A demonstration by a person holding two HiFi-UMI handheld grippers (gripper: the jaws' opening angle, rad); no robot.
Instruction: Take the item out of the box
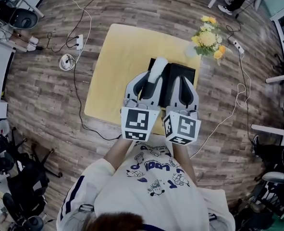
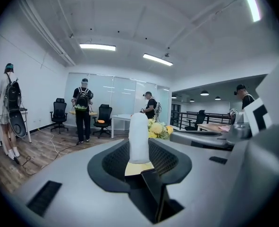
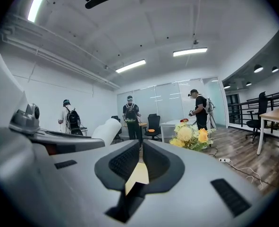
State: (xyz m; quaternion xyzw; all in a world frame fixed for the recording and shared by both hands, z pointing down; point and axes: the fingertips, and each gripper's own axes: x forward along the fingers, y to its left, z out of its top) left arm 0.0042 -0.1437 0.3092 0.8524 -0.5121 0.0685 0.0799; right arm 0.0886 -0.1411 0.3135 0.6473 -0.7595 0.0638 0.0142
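Note:
A white rounded tube-shaped item stands upright between the fingers of my left gripper, which is shut on it above the black box. In the left gripper view the item rises from between the dark pads, held at its lower part. My right gripper hovers over the box just to the right, its jaws together with nothing between them. In the right gripper view the pads meet at their tips, and the white item shows to the left.
The box sits on a yellow square table with a vase of yellow flowers at its far right corner. Cables and power strips lie on the wood floor. Office chairs stand at the left, and people stand in the background.

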